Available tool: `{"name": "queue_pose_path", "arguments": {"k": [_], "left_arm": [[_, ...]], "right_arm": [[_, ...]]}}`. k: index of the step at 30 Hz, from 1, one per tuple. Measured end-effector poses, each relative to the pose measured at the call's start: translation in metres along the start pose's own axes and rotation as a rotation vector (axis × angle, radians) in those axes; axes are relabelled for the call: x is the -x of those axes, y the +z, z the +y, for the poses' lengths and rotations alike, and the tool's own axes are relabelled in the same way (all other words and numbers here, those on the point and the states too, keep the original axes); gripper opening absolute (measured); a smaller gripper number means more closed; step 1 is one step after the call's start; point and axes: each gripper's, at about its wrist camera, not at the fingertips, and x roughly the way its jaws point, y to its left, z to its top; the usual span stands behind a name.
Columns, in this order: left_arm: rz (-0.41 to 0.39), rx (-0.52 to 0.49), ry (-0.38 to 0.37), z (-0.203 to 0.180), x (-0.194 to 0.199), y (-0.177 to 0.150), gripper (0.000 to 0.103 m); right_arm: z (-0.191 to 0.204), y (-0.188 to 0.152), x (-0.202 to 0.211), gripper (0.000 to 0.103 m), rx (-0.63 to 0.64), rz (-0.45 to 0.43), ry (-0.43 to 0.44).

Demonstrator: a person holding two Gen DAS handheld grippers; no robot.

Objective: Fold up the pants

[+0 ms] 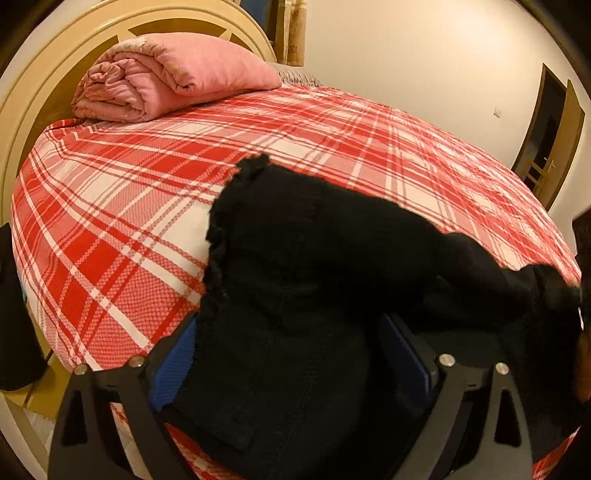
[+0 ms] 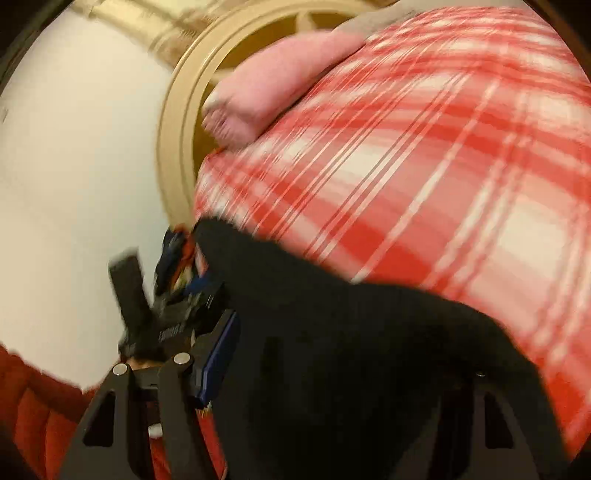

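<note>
On the bed, over a red-and-white plaid bedspread (image 1: 155,206): black pants (image 1: 295,280), bunched and raised off the cover, frayed hem edge uppermost toward the headboard.

Left gripper (image 1: 291,354): blue-padded fingers (image 1: 173,365) either side of a thick fold of the black cloth; fabric filling the whole gap and draping forward over both; clamped on the pants. From there, cloth trailing right toward the frame edge.

Right gripper (image 2: 332,362): view heavily motion-blurred. One blue-padded finger (image 2: 218,358) visible at left, pressed against the dark fabric; other finger buried under the cloth. Gripping or merely draped: cannot tell. Left gripper also seen in this view, beside the pants' far end, blurred.

At the head of the bed: folded pink quilt (image 1: 166,74), resting on the plaid cover against a rounded cream-and-tan headboard (image 1: 40,92).

Background, left view: cream wall (image 1: 424,55), brown door (image 1: 554,140) standing ajar at right, curtain strip (image 1: 291,29) above the quilt.

Lower left of the right view: red ribbed sleeve (image 2: 33,413).
</note>
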Motion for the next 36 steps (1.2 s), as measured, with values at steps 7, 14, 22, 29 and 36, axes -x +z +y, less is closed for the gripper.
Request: {"name": "queue_pose_path", "arguments": {"k": [7,14,22,29,36], "left_arm": [[0.020,0.017,-0.020,0.006,-0.004,0.000,0.103],[0.039,0.034,-0.019,0.007,-0.005,0.003,0.103],[-0.035,-0.031,-0.013,-0.013,0.017,0.021,0.100],[-0.008,-0.043,0.047,-0.022,-0.006,0.032,0.102],[0.044,-0.033,0.059,-0.022,-0.010,0.026,0.103]], "right_arm": [[-0.060,0.015,0.073,0.040,-0.107,-0.112,-0.208],[-0.075,-0.029,0.188,0.040,-0.328,-0.370,-0.538],[-0.059,-0.148,0.322,0.040,-0.702,-0.743,-0.995],[-0.078,-0.116,0.293,0.041,-0.635,-0.521,-1.037],[-0.147,-0.056,0.224,0.059,-0.570,-0.213,-1.233]]}}
